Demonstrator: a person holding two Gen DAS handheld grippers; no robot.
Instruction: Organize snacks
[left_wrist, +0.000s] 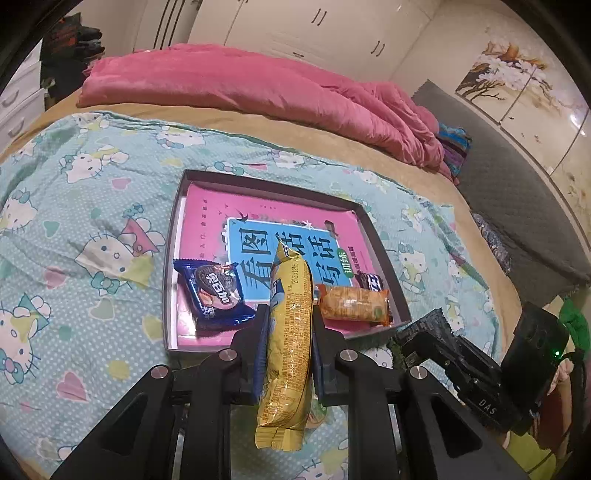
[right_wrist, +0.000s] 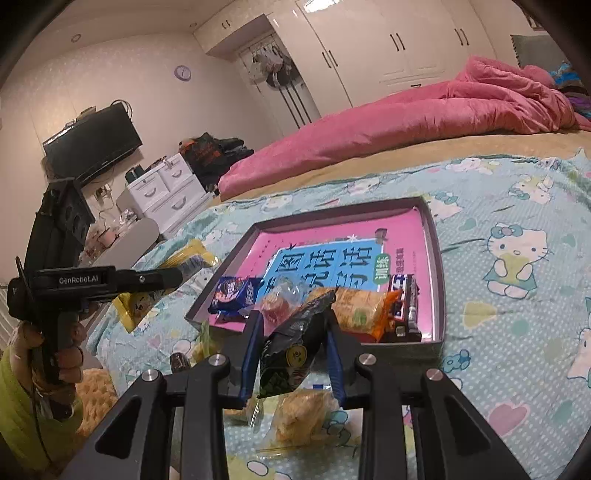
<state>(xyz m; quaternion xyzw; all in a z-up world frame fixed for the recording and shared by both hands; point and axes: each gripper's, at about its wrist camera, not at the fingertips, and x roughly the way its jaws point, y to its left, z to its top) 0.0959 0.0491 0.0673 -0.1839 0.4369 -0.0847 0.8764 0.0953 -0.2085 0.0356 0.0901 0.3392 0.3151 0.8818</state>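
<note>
A dark shallow tray (left_wrist: 170, 258) with a pink printed lining lies on the bed. In it are a blue Oreo pack (left_wrist: 214, 293), an orange biscuit pack (left_wrist: 352, 302) and a dark bar (left_wrist: 371, 281). My left gripper (left_wrist: 288, 314) is shut on a long yellow snack pack (left_wrist: 290, 332), held above the tray's near edge. My right gripper (right_wrist: 293, 325) is shut on a dark snack bag (right_wrist: 291, 350) just before the tray (right_wrist: 439, 280). The left gripper (right_wrist: 162, 278) also shows at the left in the right wrist view.
A clear-wrapped pastry (right_wrist: 299, 413) lies on the Hello Kitty sheet (left_wrist: 74, 229) below the right gripper, with more small packs near it. A rolled pink quilt (left_wrist: 258, 92) lies behind the tray. A white drawer cabinet (right_wrist: 166, 192) stands beside the bed.
</note>
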